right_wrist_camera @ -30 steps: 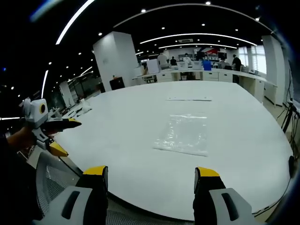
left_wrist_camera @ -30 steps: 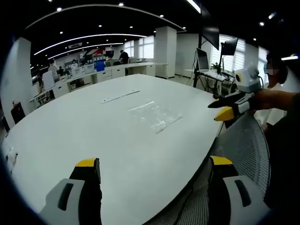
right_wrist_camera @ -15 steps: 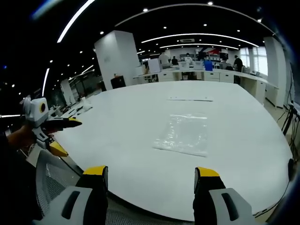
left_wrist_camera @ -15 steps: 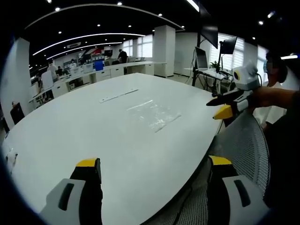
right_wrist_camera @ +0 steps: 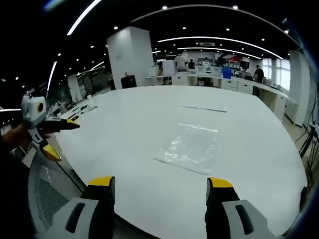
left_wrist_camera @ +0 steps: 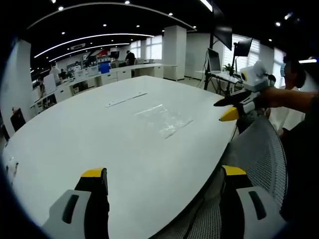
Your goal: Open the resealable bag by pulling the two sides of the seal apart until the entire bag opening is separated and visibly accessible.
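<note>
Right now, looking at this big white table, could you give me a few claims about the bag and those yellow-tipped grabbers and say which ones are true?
1. The clear resealable bag lies flat on the white table. True.
2. The right gripper is clamped on the bag's seal. False: its jaws stand open, apart from the bag, short of it.
3. The left gripper is open with nothing between its jaws. True.
4. A long thin strip lies on the table beyond the bag. True.
5. The bag stands upright with its mouth pulled wide open. False: it lies flat, and no opened mouth can be seen.
</note>
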Tool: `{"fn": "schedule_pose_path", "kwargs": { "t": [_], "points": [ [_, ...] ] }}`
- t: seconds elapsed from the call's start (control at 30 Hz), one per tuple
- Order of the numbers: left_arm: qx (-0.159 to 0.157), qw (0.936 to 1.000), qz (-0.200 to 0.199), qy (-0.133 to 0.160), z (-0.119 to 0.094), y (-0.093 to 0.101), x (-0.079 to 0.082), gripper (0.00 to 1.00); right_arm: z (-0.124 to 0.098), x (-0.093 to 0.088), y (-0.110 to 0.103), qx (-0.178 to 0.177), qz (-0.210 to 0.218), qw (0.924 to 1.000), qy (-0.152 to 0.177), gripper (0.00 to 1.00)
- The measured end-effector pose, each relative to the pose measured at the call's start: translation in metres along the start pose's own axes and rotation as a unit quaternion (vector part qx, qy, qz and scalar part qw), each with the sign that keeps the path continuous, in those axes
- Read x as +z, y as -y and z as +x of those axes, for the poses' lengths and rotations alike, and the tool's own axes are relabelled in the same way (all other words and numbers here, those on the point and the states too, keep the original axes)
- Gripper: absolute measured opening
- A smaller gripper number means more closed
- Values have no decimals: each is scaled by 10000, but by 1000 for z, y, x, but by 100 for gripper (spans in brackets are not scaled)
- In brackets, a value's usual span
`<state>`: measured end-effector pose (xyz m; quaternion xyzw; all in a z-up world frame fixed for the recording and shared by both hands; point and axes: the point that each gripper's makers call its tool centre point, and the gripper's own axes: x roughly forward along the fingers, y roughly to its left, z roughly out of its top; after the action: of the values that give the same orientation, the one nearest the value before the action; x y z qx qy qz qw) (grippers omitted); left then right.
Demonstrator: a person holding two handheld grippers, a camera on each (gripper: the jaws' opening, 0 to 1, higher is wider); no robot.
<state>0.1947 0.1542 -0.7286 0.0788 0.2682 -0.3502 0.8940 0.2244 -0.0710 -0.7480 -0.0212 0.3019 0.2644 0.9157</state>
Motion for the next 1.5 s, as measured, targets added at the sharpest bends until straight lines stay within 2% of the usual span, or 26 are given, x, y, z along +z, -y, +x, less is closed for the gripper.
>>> {"fn": "schedule_pose_path", "kwargs": {
  "t": [0.27, 0.63, 1.0, 1.5],
  "points": [
    [14, 10000, 14, 19, 2, -1, 5, 91, 20, 9, 4, 56, -100, 9999, 34, 73],
    [-17, 10000, 47, -12, 2, -1, 5, 91, 43, 13, -3, 268, -153, 9995, -25, 72],
    [-51, 10000, 49, 11, 6, 1, 8, 91, 73, 26, -12, 607, -330, 9975, -127, 70],
    [-84, 10000, 44, 20, 10, -3, 9, 90, 98, 17, -16, 777, -621, 9940, -452, 68]
  ]
}}
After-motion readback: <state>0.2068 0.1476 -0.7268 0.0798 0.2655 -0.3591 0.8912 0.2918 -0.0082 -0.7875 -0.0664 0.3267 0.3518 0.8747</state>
